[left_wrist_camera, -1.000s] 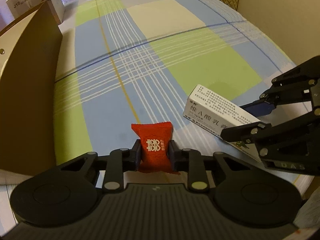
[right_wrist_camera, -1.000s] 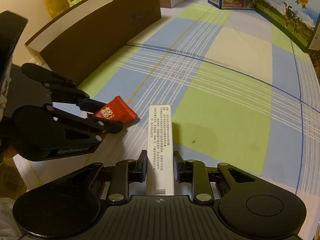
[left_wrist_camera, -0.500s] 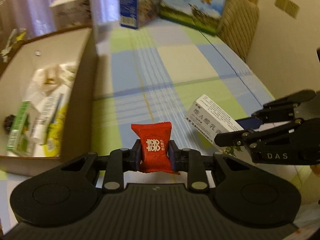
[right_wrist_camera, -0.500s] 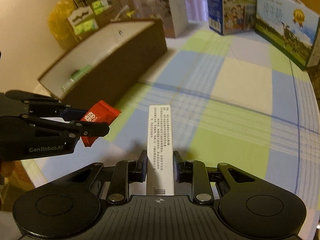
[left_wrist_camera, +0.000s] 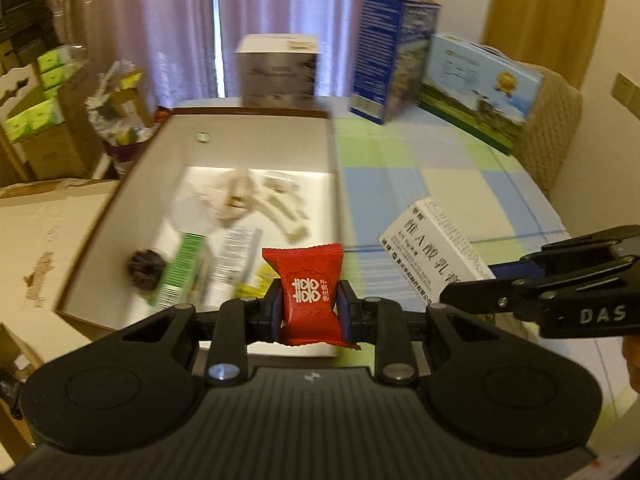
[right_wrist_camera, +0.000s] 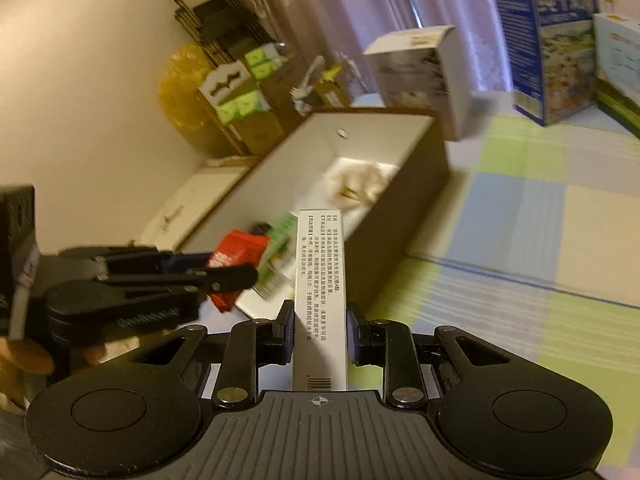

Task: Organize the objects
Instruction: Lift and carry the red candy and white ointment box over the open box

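My left gripper (left_wrist_camera: 308,310) is shut on a red candy packet (left_wrist_camera: 309,280) with a white double-happiness mark, held in the air over the near edge of the open cardboard box (left_wrist_camera: 332,148). My right gripper (right_wrist_camera: 319,332) is shut on a long white medicine carton (right_wrist_camera: 319,280) printed with Chinese text. In the left wrist view that white carton (left_wrist_camera: 432,252) hangs to the right of the packet, above the checked tablecloth (left_wrist_camera: 440,160). The right wrist view shows the left gripper (right_wrist_camera: 236,272) with the red packet (right_wrist_camera: 236,252) at the box's near corner.
The brown box (right_wrist_camera: 416,184) holds several items: a green carton (left_wrist_camera: 180,272), white sachets and a dark round thing (left_wrist_camera: 146,270). Tall printed boxes (left_wrist_camera: 396,56) and a white box (left_wrist_camera: 278,68) stand at the table's far end. Shelves and cartons crowd the floor to the left.
Both grippers have risen off the tablecloth with their loads and swung left toward the open box, whose inside has come into view. Neither grip has changed.
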Available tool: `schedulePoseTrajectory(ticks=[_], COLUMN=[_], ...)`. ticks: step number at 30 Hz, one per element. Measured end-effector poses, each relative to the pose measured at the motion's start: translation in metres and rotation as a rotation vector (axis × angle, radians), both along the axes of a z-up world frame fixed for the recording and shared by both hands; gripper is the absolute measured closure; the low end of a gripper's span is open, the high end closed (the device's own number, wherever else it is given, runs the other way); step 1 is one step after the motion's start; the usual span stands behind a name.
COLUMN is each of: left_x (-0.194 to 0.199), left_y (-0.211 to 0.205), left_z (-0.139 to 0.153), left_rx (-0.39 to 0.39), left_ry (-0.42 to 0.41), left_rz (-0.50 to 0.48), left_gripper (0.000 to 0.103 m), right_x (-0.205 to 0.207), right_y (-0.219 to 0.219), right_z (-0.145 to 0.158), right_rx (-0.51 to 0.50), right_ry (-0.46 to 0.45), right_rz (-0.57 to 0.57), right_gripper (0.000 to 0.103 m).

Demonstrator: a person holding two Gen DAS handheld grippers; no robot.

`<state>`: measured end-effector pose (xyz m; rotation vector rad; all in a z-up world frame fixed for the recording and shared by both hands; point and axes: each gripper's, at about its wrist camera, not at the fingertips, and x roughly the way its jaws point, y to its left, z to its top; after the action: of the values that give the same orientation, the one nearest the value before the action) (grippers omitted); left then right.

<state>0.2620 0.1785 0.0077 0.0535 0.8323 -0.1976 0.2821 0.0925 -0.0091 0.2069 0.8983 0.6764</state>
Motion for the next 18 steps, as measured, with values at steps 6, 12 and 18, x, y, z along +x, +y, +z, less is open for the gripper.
schedulePoseTrajectory(ticks=[6,12,18], left_x=[0.024,0.056,0.09], left_y=[0.041,0.063,0.074], left_z=[0.004,-0.004,-0.015], left_rx=[0.011,0.029,0.03], left_ry=[-0.013,0.004,0.025], left_rz=[0.034,0.029,0.005], left_gripper=[0.08,0.08,0.08], right_x=[0.028,0.056,0.083], right_y=[0.042,0.069,0.085], right_z=[0.0,-0.009,-0.019], right_rx=[0.032,0.007,-0.029], right_ry=[0.009,0.024,0.031], right_rz=[-0.013,-0.067,-0.117], right_gripper=[0.081,0.081,0.081])
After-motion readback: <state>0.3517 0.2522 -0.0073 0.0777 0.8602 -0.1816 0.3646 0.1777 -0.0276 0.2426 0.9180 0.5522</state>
